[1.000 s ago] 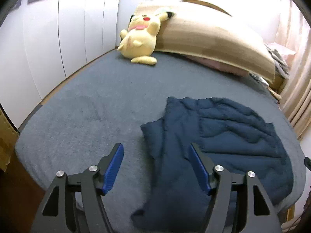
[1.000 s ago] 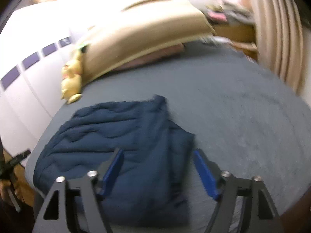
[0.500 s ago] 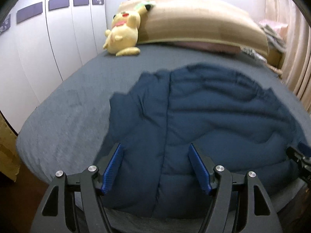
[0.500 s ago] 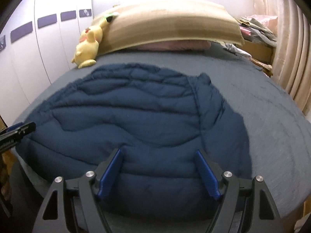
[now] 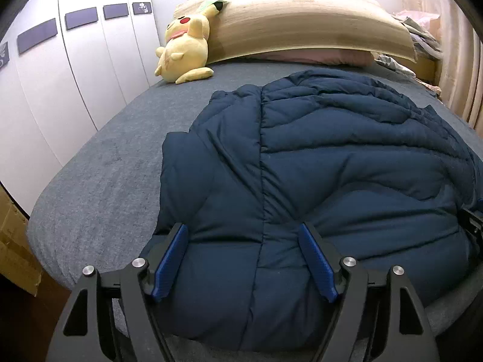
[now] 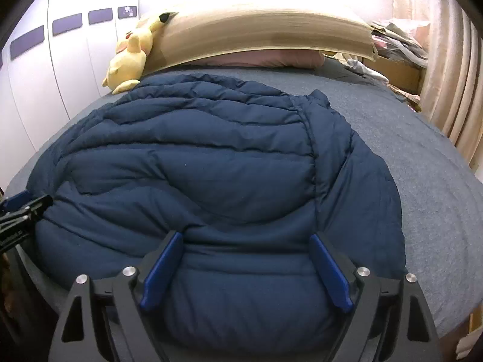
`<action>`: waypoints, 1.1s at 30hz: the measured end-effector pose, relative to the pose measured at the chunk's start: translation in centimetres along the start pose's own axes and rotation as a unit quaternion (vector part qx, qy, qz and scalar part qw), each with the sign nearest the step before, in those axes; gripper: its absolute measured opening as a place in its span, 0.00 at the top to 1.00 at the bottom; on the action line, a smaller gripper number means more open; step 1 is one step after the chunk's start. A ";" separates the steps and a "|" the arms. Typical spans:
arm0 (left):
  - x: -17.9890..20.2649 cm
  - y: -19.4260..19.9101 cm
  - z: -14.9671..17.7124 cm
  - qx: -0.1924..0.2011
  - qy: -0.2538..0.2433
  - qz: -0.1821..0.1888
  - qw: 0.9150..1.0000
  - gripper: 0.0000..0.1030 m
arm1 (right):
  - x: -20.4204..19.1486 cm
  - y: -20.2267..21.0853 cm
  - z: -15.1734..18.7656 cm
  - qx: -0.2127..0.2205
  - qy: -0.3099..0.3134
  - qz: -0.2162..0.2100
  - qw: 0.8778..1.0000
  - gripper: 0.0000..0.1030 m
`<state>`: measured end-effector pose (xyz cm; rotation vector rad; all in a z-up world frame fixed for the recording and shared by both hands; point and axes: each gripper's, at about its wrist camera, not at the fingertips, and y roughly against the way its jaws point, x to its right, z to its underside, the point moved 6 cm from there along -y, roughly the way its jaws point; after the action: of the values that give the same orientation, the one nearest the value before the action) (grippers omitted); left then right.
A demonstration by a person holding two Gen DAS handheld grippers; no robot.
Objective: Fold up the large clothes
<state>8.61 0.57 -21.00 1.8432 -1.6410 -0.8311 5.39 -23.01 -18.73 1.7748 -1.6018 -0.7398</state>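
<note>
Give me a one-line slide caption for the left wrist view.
Left gripper, jaws open, poised over the near edge of a navy puffer jacket on a grey bed.

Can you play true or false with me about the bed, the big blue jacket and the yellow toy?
1. The blue jacket lies on the grey bed. True.
2. The yellow toy sits on top of the jacket. False: it leans on the tan pillow, behind the jacket.
3. The left gripper is open. True.
4. The right gripper is shut tight on the jacket. False: its fingers stand apart, open.
5. The bed is red. False: it is grey.
</note>
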 end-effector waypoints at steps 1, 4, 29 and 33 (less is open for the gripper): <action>-0.1 0.2 -0.2 -0.005 0.000 -0.001 1.000 0.25 | 0.0 0.1 -0.2 -0.009 0.004 -0.001 1.000 0.15; -1.1 2.5 -2.8 0.012 0.012 -0.005 1.000 0.25 | 1.2 1.4 -2.2 -0.028 -0.027 -0.035 0.999 0.15; 7.2 -12.4 -15.9 -0.072 -0.069 -0.065 0.993 0.21 | 0.2 -16.3 -17.2 -0.108 -0.019 0.034 0.993 0.07; 7.2 -13.5 -15.8 -0.076 -0.066 -0.067 0.993 0.21 | -0.6 -17.0 -17.1 -0.105 -0.008 0.054 0.993 0.03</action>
<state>29.79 -5.09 -21.04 1.8397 -1.4986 -1.1252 29.22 -19.93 -20.65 1.5245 -1.5542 -0.8396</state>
